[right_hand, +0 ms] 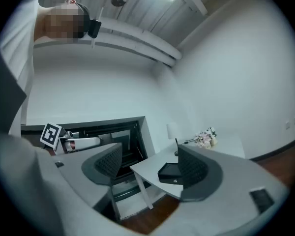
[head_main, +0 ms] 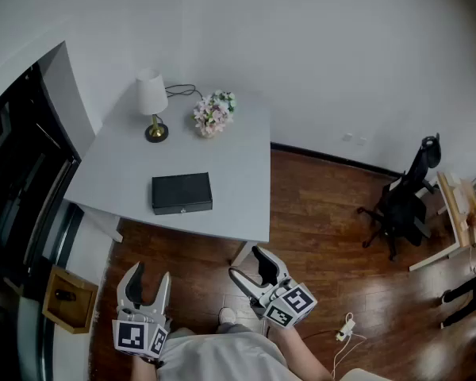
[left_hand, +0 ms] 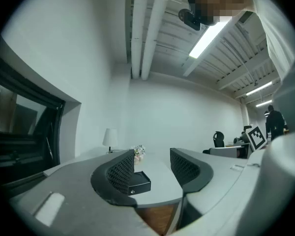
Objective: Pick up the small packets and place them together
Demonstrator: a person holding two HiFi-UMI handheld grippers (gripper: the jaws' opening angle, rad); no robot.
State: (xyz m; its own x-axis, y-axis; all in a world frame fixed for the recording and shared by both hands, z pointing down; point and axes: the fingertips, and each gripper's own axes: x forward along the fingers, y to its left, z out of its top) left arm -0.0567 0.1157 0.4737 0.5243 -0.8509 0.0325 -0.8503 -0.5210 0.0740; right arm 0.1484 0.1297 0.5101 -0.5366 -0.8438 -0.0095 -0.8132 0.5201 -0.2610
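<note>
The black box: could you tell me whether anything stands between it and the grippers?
Nothing visible does. The black box lies alone near the table's front edge, lamp and flowers behind it. The left gripper and right gripper hang open before it.

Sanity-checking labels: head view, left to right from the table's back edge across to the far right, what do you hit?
Lamp → flower bunch → black office chair. The black box spans lamp and flowers sideways, so it is left out.
</note>
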